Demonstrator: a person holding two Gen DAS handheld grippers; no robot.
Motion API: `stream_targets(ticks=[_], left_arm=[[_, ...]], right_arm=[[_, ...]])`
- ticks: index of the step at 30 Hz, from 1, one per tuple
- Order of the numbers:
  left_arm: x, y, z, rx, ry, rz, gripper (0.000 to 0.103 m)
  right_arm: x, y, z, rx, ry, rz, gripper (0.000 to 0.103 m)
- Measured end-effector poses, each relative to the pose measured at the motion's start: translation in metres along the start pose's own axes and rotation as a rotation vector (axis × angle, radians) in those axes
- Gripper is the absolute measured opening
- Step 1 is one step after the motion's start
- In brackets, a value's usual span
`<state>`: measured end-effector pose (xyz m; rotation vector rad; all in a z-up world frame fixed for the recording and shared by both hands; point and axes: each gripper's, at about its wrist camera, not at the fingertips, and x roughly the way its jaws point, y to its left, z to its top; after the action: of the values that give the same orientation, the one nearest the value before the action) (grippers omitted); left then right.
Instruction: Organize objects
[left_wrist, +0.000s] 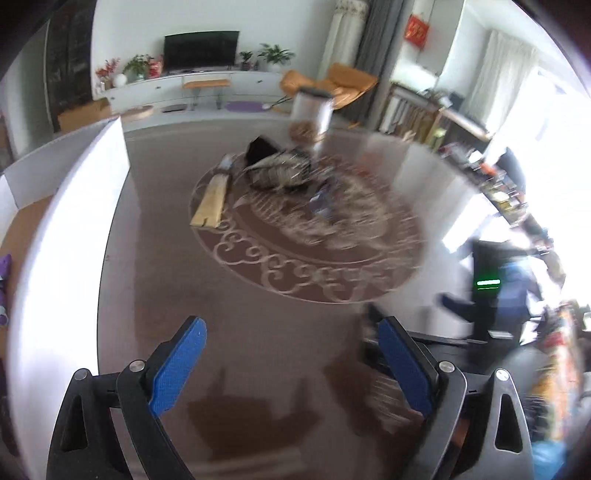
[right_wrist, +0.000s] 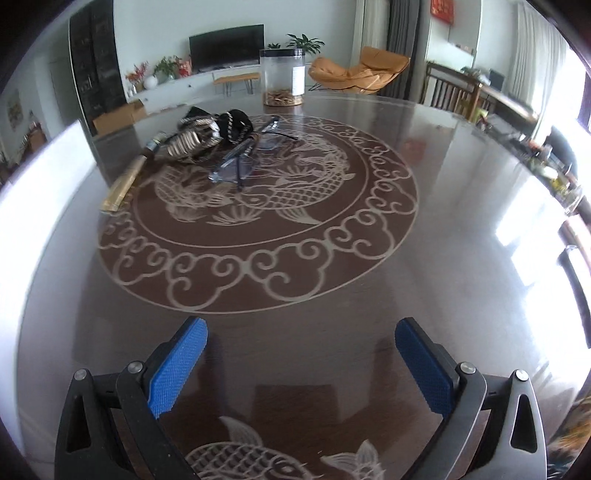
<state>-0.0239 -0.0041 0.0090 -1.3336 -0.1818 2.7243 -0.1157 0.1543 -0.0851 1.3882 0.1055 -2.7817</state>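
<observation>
We're low over the glossy brown tabletop (right_wrist: 443, 206) with its pale fish-and-cloud medallion, a TV (right_wrist: 226, 47) and an orange chair (right_wrist: 360, 70) in the room behind. Our left gripper (left_wrist: 291, 363) and right gripper (right_wrist: 301, 365) both hover above the surface, jaws spread wide and holding nothing. Far ahead sits a clear jar (right_wrist: 283, 76); nearer, a black-and-silver pouch (right_wrist: 207, 134), glasses (right_wrist: 240, 162) touching it, and a flat wooden piece (right_wrist: 123, 186) just beside

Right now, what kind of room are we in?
Most likely a home living and dining room: a round glass-topped table stands in front, with a television on a low cabinet and an orange lounge chair behind.
</observation>
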Motion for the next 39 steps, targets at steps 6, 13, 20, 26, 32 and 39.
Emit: stream_targets(ticks=[6, 13, 20, 26, 32, 39], left_arm=[[0.056, 0.029, 0.001, -0.056, 0.038, 0.102, 0.095], [0.080, 0.026, 0.001, 0.021, 0.033, 0.185, 0.101], [0.077, 0.027, 0.000, 0.026, 0.034, 0.175, 0.103], [0.078, 0.027, 0.000, 0.026, 0.034, 0.175, 0.103], [0.077, 0.027, -0.001, 0.026, 0.034, 0.175, 0.103], [0.077, 0.027, -0.001, 0.026, 0.034, 0.175, 0.103]], right_arm=[[0.011, 0.002, 0.010, -0.039, 0.021, 0.034, 0.103], [0.035, -0.009, 0.027, -0.081, 0.021, 0.104, 0.103], [0.037, -0.010, 0.028, -0.086, 0.021, 0.108, 0.103], [0.037, -0.010, 0.028, -0.086, 0.021, 0.108, 0.103], [0.037, -0.010, 0.028, -0.086, 0.021, 0.108, 0.103], [0.037, -0.010, 0.028, -0.086, 0.021, 0.108, 0.103]])
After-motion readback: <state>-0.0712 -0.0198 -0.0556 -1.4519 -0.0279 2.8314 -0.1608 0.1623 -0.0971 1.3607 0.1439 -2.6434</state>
